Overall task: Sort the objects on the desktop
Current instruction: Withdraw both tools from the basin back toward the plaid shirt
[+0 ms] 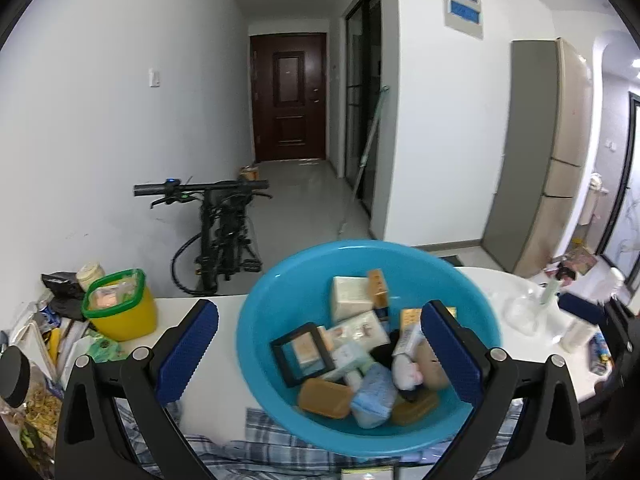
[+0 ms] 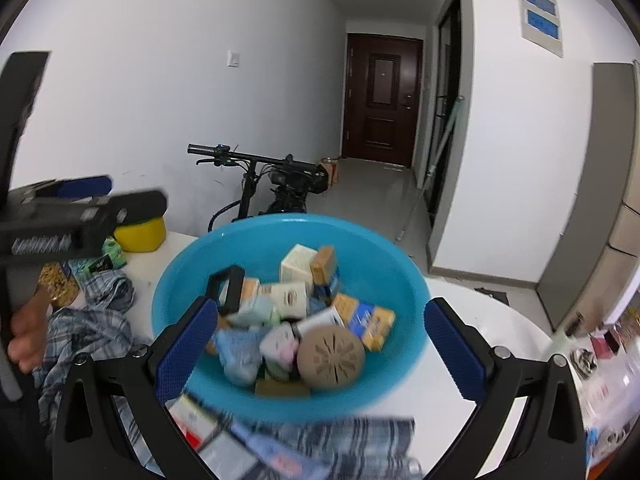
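From the left wrist view, my left tongs [image 1: 320, 354] stand wide open and hold nothing; the blue basin [image 1: 280, 280] with soaps and small boxes sits on the white tabletop [image 1: 228, 308] just ahead. A yellow container [image 1: 124, 316] stands well left, so there is room on that side.

From the right wrist view, my right tongs [image 2: 322, 350] are also fully open and empty. I should come down from above on one piece, such as the round brown disc [image 2: 332, 356], and keep clear of the basin rim. The plaid cloth [image 2: 92, 328] lies near the edge.
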Available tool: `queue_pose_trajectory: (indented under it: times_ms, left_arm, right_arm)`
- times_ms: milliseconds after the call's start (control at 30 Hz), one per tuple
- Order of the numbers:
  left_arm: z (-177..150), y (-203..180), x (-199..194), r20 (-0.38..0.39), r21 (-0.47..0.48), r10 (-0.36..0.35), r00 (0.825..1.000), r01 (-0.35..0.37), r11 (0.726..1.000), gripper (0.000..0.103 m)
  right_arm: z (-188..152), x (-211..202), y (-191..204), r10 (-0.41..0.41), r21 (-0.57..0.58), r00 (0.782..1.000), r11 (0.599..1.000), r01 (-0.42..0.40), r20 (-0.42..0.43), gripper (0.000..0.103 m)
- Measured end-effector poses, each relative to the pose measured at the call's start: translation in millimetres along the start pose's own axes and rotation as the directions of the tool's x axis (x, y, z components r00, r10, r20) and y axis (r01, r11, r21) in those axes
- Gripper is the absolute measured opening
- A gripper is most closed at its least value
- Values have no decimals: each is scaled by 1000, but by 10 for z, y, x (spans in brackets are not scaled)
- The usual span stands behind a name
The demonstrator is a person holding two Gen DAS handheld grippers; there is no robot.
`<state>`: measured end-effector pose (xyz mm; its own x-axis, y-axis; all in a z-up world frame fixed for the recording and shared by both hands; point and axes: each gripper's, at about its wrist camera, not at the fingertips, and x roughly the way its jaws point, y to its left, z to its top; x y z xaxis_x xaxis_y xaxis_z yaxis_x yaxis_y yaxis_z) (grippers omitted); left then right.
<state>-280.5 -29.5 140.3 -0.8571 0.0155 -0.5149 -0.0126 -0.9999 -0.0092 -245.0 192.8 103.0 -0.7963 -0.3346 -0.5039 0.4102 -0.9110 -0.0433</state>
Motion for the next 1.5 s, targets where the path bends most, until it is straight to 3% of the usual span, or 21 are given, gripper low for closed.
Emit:
queue_pose_trajectory:
  times_ms: [267,400,533,633,767,933,1100,1333,1500]
  left_arm:
    - [16,-204,-245,28,37,-24,999,23,999,103]
    - [19,-344,-411,53,53,-46,998,43,998,103]
    - [-20,-564,-587,98,106,-24,995,14,994,103]
    - [-79,-655,-753,132,127,-17,991,0,992,103]
    - [-209,-677,-909,107,137,-8,994,-6,991,103]
    - [-570,-642,-1169,78,168,67,995,-79,983,103]
    - [-1066,-495,-1362,23,132,158,987,-160,978,103]
    - [-1739,-401,-1311,-103,90,147,984,-138,986,103]
    - [-2051,-387,-1164,-165,85,130,978,-118,989,103]
  right_arm:
    - [-752,-558,108,40,13,997,999,-39,-65,103]
    - [-1252,-577,111,63,59,989,997,-55,-132,103]
    - [-1560,-473,30,91,128,978,990,-67,-190,103]
    - [-1626,-529,4,116,133,979,987,-94,-170,103]
    - [-1646,-570,-56,134,146,979,983,-112,-152,103]
    - [-1693,-538,-40,148,159,978,979,-124,-149,103]
    - [-1748,-506,-14,146,154,975,981,-121,-169,103]
    - [-1767,-566,79,134,103,976,988,-117,-173,103]
    - [-1785,-590,190,129,77,975,990,-116,-180,103]
